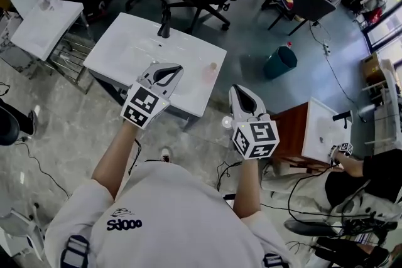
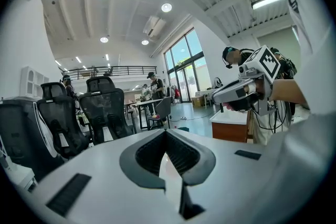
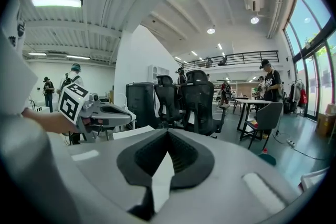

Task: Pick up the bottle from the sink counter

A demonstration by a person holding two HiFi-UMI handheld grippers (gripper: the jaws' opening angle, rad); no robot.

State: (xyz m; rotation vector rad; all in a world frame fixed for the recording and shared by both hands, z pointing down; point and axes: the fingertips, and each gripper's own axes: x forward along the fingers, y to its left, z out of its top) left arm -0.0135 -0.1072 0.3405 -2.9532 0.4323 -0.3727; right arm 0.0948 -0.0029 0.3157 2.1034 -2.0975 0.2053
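Currently the approach step appears to be in hand: neither tool is touching the bottle [image 1: 211,73] yet. In the head view the person is holding the left gripper [image 1: 176,68] over the near edge of the white sink counter [image 1: 119,50]. The right gripper [image 1: 237,88] is hanging off the counter's right side, above the floor. Both are pointing forward and slightly down.

In the left gripper view, the left gripper's jaws are meeting at the tips with nothing between them. In the right gripper view, the right gripper's jaws are likewise pressing together and empty.

The bottle is standing upright on the counter near its right edge. In the head view it is showing between the two gripper tips, apart from both. It is well apart from the black faucet [image 1: 164,28] at the far edge.

The next move is calling for one gripper to spread its jaws wider than the bottle body. That gripper then needs one jaw on each side of the body before closing.

The bottle is showing as small, pale pink and translucent, with a narrower top. Any label is too small to read. It is probably light and easy to tip, so a squared, gentle closure seems advisable.
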